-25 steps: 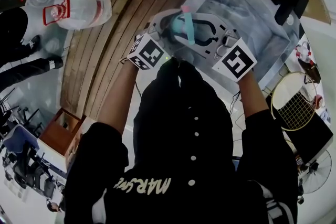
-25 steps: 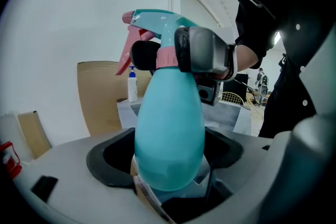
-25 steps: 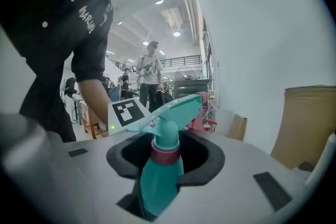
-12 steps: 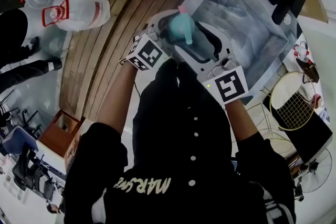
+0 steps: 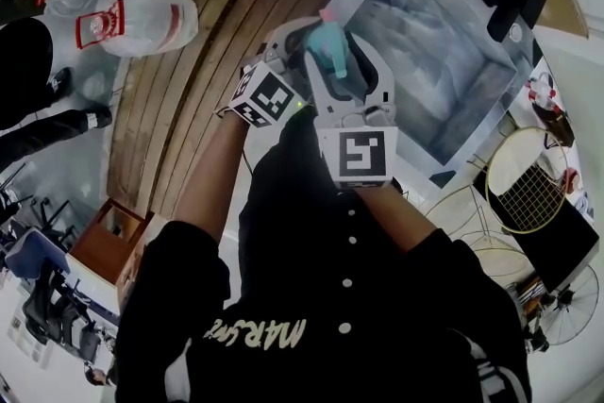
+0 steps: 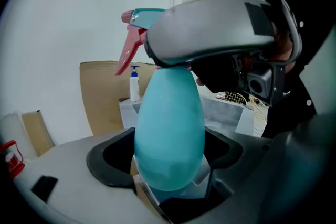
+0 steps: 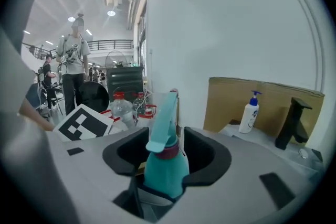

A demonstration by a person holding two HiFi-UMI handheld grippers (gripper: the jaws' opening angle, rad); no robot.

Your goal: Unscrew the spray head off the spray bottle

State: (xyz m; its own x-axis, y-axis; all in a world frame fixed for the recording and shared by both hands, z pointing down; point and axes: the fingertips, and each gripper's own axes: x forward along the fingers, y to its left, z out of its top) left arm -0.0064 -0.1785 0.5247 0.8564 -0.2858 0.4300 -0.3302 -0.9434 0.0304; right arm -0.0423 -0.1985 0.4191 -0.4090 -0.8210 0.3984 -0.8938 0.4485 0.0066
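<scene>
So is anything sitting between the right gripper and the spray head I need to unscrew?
Nothing visible. The spray head stands between the jaws of the right gripper, which have just been closing but don't seem to press on it yet. The left gripper clamps the teal spray bottle lower down.

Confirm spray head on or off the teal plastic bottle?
On: teal spray head sits on the maroon collar of the teal plastic bottle.

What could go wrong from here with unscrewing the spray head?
1. The right gripper, jaws just closing, has the spray head's collar between them, right at the bottle's shoulder; gripping too low might turn the whole bottle.
2. The left gripper clamps the bottle's smooth rounded body, which might slip under twisting.
</scene>
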